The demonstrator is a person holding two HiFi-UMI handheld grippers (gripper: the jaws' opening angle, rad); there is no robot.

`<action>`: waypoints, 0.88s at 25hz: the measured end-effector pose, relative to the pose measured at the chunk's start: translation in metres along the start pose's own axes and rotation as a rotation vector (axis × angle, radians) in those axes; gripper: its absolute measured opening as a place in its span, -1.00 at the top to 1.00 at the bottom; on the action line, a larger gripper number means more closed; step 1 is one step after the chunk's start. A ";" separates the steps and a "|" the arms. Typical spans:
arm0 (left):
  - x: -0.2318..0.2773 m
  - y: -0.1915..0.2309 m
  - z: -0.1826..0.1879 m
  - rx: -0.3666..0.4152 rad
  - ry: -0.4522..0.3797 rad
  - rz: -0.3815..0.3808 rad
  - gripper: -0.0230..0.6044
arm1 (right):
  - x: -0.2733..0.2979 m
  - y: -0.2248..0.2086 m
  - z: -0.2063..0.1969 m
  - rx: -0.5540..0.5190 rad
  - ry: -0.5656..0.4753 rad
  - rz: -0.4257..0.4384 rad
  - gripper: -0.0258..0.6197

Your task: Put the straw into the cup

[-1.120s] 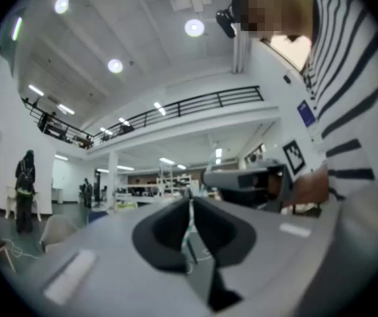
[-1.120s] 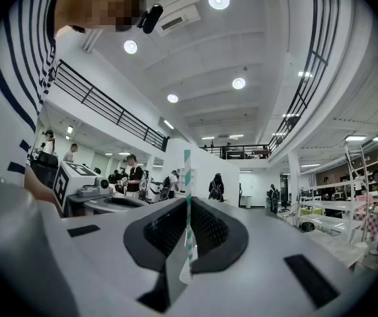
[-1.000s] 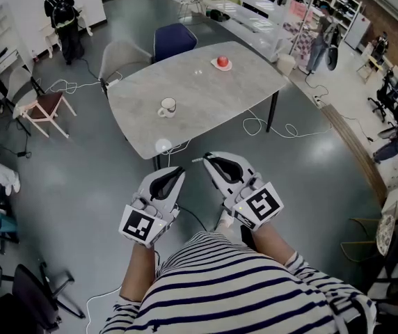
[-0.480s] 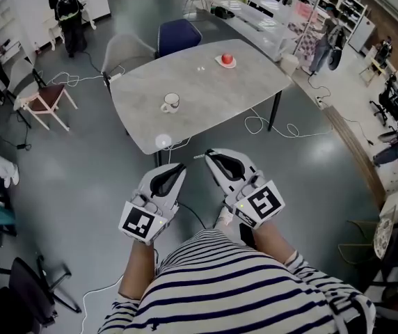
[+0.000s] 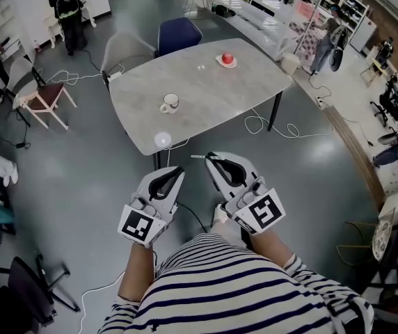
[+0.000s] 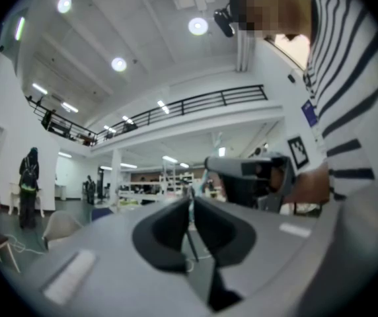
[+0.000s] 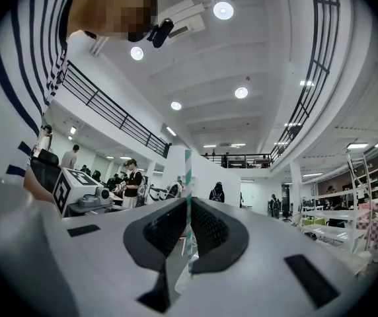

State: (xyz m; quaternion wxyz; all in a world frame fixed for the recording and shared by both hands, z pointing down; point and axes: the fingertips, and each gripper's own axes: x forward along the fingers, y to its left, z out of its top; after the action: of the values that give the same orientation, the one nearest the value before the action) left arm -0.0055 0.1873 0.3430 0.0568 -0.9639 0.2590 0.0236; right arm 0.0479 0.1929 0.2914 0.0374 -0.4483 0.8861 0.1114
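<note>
Straw (image 7: pixel 188 170) still pinched in right claw (image 7: pixel 189 207), left claw (image 6: pixel 190 207) closed and empty, both hardly shifted from before

Two grippers are in frame, the left gripper (image 5: pixel 177 170) and the right gripper (image 5: pixel 210 158), along with one green-and-white striped straw (image 7: pixel 188 177). One grey table (image 5: pixel 206 96) carries one cup (image 5: pixel 170 103) and one saucer (image 5: pixel 219 64) bearing one red object (image 5: pixel 226 58). Two chairs, one grey chair (image 5: pixel 124 49) and one blue chair (image 5: pixel 178 33), stand at its far side.
</note>
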 end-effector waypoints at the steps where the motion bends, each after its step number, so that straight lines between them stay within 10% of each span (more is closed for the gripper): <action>1: 0.001 0.001 -0.003 0.002 0.008 0.000 0.85 | 0.001 -0.001 -0.001 -0.006 0.004 0.002 0.85; 22: 0.101 0.049 0.000 0.028 0.022 0.124 0.85 | 0.042 -0.102 -0.007 0.017 -0.026 0.158 0.85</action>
State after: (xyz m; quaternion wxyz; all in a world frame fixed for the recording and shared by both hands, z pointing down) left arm 0.0574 0.0953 0.3311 0.0659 -0.9453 0.3192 0.0129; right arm 0.1052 0.0994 0.2746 0.0437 -0.3753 0.9191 0.1122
